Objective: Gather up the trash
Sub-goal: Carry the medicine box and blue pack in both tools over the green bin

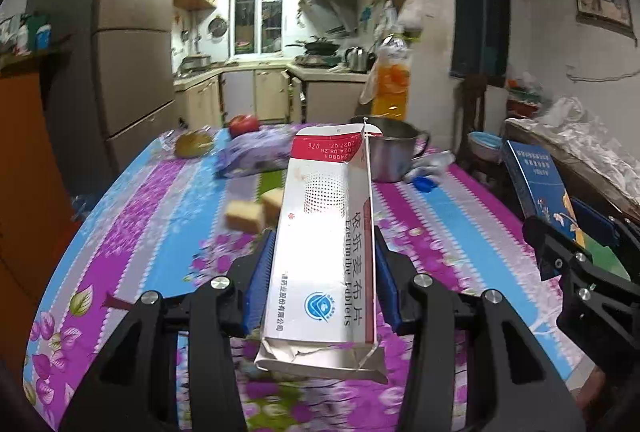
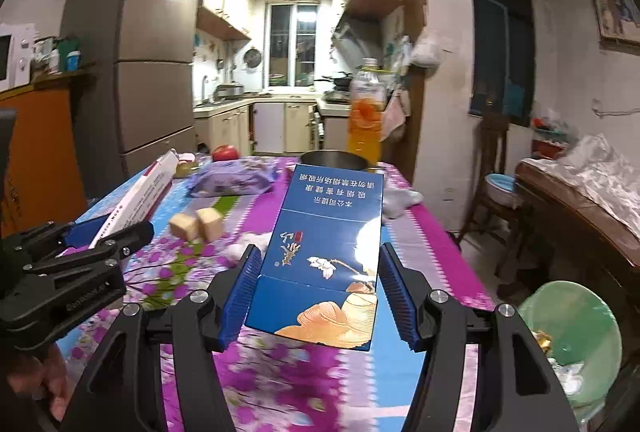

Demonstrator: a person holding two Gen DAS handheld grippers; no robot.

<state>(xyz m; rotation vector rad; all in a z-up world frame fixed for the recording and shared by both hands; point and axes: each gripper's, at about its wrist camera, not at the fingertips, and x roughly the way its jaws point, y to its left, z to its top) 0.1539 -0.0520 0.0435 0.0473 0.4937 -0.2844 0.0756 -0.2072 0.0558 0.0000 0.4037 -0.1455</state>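
Left wrist view: my left hand-held gripper [image 1: 324,274] is clamped on a white-and-red tablet box [image 1: 322,256], raised above the floral table [image 1: 132,232].
Beyond it: two cake pieces [image 1: 252,210], a steel pot [image 1: 394,150].
Right wrist view: my right hand-held gripper [image 2: 320,292] is clamped on a blue cigarette carton [image 2: 328,252], also off the table.
Lower right: a green bin [image 2: 576,332] with scraps inside.
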